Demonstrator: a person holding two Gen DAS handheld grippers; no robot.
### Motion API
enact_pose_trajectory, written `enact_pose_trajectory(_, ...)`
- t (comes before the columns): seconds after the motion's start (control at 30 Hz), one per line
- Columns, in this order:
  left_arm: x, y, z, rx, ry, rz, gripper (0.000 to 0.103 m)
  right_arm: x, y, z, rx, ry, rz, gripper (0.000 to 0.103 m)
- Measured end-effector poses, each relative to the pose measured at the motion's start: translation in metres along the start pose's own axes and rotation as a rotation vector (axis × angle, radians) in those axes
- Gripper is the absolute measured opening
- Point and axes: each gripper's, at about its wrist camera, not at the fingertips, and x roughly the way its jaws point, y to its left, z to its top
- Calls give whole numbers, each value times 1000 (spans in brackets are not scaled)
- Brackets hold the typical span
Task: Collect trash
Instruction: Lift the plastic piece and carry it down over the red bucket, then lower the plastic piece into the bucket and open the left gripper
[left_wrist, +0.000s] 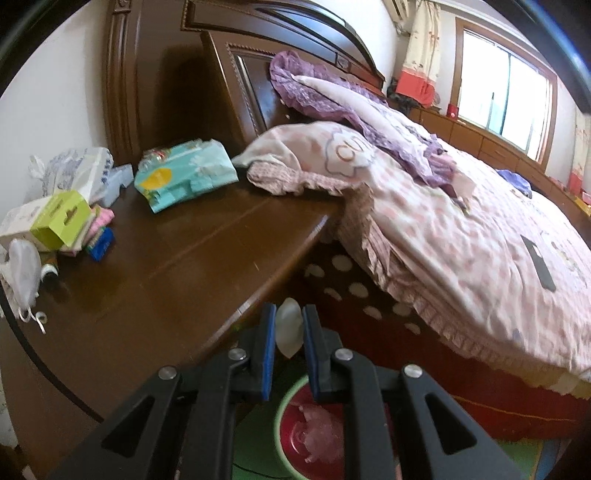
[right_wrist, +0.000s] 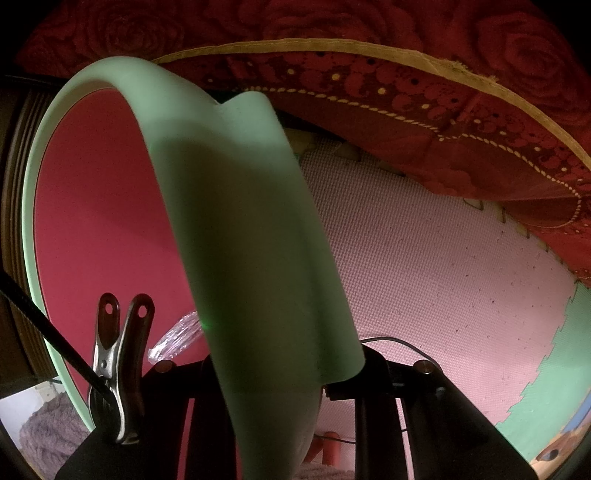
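The left gripper (left_wrist: 289, 328), nearly closed, pinches a clear plastic scrap (left_wrist: 289, 327) above a green-rimmed red bin (left_wrist: 282, 417) beside the nightstand (left_wrist: 177, 258). The right gripper (right_wrist: 325, 384) clamps the bin's green handle (right_wrist: 243, 236).

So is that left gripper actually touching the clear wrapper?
Touching: the left wrist view shows the left gripper with both blue pads pressed against the clear wrapper.

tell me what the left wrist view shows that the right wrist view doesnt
Only the left wrist view shows the left gripper, jaws shut on a whitish scrap, the wooden nightstand, the tissue pack and the bed. Only the right wrist view shows the pink floor mat and a metal clip. Both show the green-rimmed red bin, which the right gripper holds by its rim.
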Motion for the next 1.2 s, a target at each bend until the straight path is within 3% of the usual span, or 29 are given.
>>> enact_pose_trajectory(0.2, 7, -9, -23, 15, 50, -20, 15, 0, 0, 0, 0, 0, 0, 22)
enact_pose_trajectory(0.57, 42, -33, -85, 53, 226, -90, 15, 0, -1, 0, 0, 0, 1, 22)
enact_pose_trajectory(0.83, 75, -44, -124, 81, 337, -103, 15, 0, -1, 0, 1, 1, 2, 22)
enact_pose_trajectory(1.2, 108, -44, -159, 108, 428, -103, 15, 0, 0, 0, -3, 1, 0, 22)
